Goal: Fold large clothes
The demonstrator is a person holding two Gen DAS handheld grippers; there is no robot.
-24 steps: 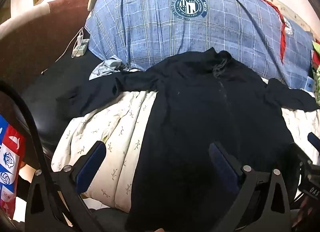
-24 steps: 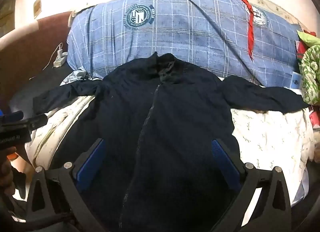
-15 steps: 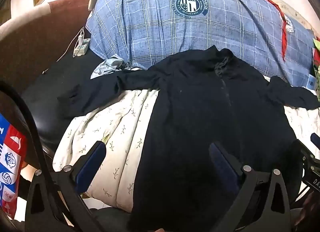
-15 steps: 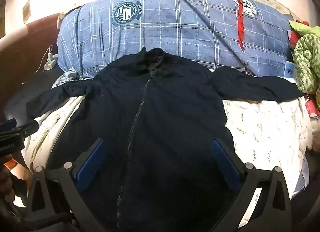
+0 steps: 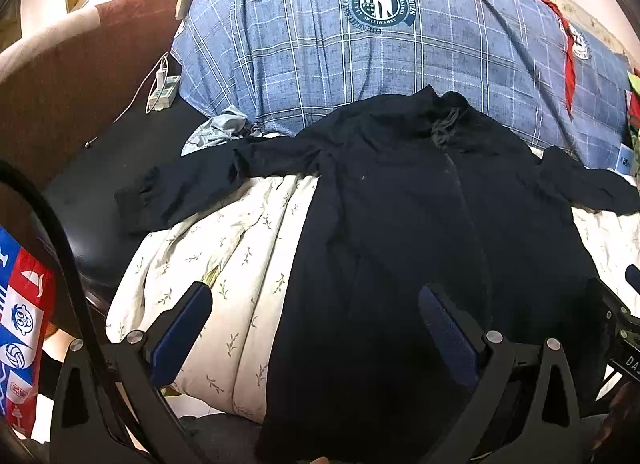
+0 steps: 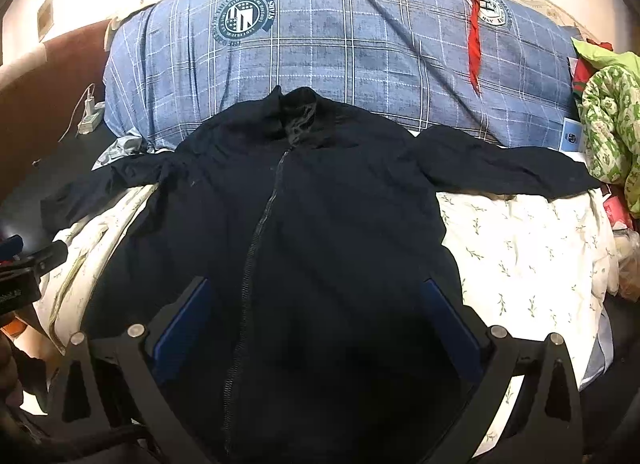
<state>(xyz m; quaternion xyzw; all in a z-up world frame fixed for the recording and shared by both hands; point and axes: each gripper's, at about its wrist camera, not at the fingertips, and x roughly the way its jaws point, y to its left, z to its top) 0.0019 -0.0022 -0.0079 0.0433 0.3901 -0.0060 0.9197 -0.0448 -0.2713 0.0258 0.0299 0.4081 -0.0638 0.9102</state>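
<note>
A dark navy zip jacket (image 5: 420, 232) lies spread front-up on a white leaf-print sheet (image 5: 224, 248), sleeves out to both sides. It also shows in the right wrist view (image 6: 304, 223), with its zipper (image 6: 256, 236) running down the middle. My left gripper (image 5: 316, 316) is open and empty above the jacket's lower left edge. My right gripper (image 6: 316, 312) is open and empty above the jacket's lower middle. The left sleeve (image 5: 192, 187) reaches onto a black surface. The right sleeve (image 6: 504, 167) lies on the sheet.
A blue plaid duvet (image 5: 380, 59) is bunched behind the collar. A power strip with cable (image 5: 162, 89) lies at the far left by a brown headboard (image 5: 80, 75). Green patterned cloth (image 6: 612, 131) sits at the right edge. A crumpled grey cloth (image 5: 218, 129) lies near the left sleeve.
Both grippers have shifted a little, the right one rightward, so the jacket sits further left in its view. Both jaws stay open. The jacket has not moved.
</note>
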